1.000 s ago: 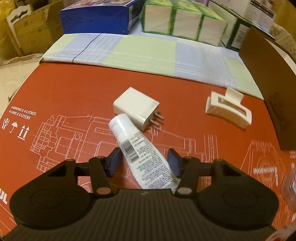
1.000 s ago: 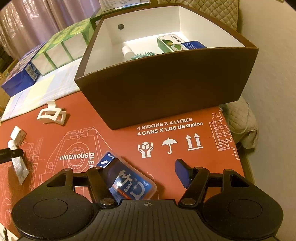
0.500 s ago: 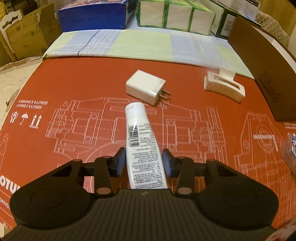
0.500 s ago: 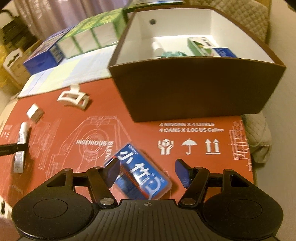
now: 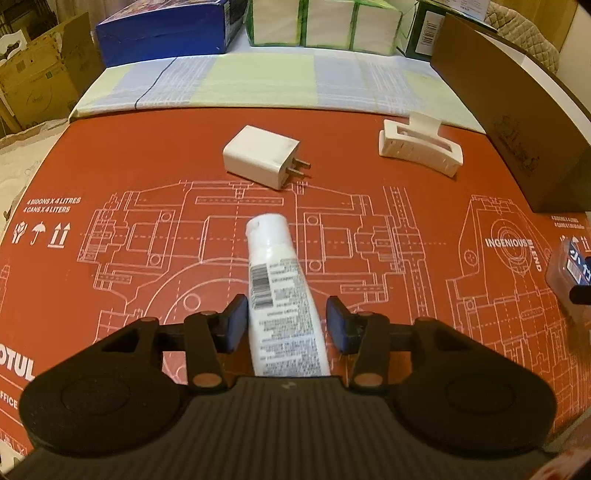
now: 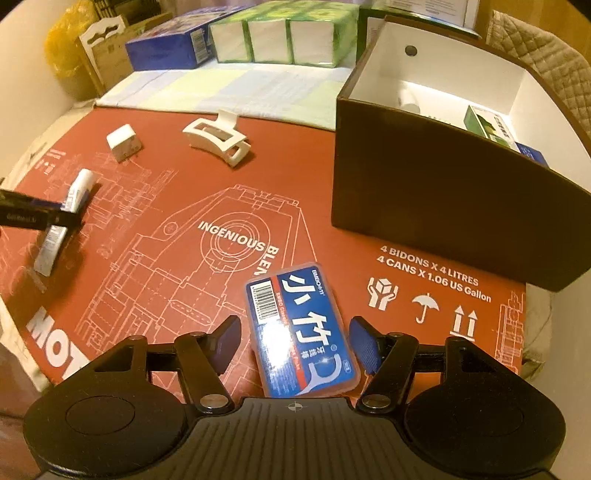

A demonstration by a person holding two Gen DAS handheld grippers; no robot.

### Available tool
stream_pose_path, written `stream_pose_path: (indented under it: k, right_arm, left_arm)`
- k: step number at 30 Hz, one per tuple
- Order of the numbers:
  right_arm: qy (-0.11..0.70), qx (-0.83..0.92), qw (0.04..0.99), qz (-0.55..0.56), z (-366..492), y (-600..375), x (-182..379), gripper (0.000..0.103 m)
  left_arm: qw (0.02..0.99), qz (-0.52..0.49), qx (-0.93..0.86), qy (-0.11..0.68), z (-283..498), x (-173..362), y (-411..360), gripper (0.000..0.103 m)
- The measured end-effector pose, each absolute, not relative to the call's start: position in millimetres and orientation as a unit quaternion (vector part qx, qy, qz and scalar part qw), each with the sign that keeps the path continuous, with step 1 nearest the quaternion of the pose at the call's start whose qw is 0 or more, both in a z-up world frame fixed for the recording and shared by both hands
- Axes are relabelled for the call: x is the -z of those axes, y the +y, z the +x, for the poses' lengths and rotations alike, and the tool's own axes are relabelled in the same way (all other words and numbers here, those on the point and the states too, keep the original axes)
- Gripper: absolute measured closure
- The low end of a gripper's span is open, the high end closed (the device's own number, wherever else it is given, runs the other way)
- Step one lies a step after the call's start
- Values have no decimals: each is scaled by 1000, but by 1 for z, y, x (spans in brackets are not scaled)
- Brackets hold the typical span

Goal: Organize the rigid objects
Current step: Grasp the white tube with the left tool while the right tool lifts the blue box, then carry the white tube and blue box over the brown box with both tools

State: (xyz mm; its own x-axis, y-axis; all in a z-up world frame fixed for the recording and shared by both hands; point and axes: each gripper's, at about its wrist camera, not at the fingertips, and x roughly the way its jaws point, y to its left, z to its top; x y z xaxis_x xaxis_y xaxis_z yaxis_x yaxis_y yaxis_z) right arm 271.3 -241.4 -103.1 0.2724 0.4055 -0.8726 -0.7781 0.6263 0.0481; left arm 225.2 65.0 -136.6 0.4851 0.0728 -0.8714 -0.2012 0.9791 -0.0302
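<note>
My left gripper (image 5: 286,319) is open around a white tube (image 5: 282,295) lying on the red mat; its jaws stand close on each side without visibly touching. The tube also shows in the right wrist view (image 6: 64,218). My right gripper (image 6: 295,339) is open around a blue floss-pick case (image 6: 301,332) lying flat on the mat, with gaps on both sides. A white charger plug (image 5: 260,157) and a white hair claw clip (image 5: 419,147) lie further out. The brown box (image 6: 443,206) with a white interior stands at the right and holds some small packages.
A red printed cardboard mat (image 5: 110,166) covers the work surface, with a checked cloth (image 5: 258,81) behind it. A blue box (image 5: 162,29) and green-and-white tissue packs (image 5: 325,22) line the back. Cardboard boxes (image 5: 33,85) stand to the left.
Both grippers swung left. The tube now lies straight between the left jaws. The blue case moved from beside the right gripper's left finger to midway between its jaws.
</note>
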Motion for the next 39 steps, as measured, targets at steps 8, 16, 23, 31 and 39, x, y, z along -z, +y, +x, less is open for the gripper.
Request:
stream_pose_path:
  k: [8, 16, 23, 31, 39]
  right_arm:
    - [452, -394, 775, -202, 270, -225, 106, 49]
    - [448, -403, 773, -201, 269, -200, 108, 49]
    - [446, -406, 772, -198, 267, -185, 110, 49]
    - [450, -398, 777, -189, 265, -184, 112, 49]
    - [450, -395, 778, -190, 262, -183, 116, 50]
  left_arm:
    - [864, -41, -62, 497, 238, 138, 47, 68]
    - [868, -25, -1, 496, 254, 138, 8, 68]
    - [865, -10, 31, 500, 266, 138, -13, 68]
    - [863, 7, 29, 505, 274, 139, -21, 68]
    - [864, 4, 28, 503, 273, 138, -21, 70]
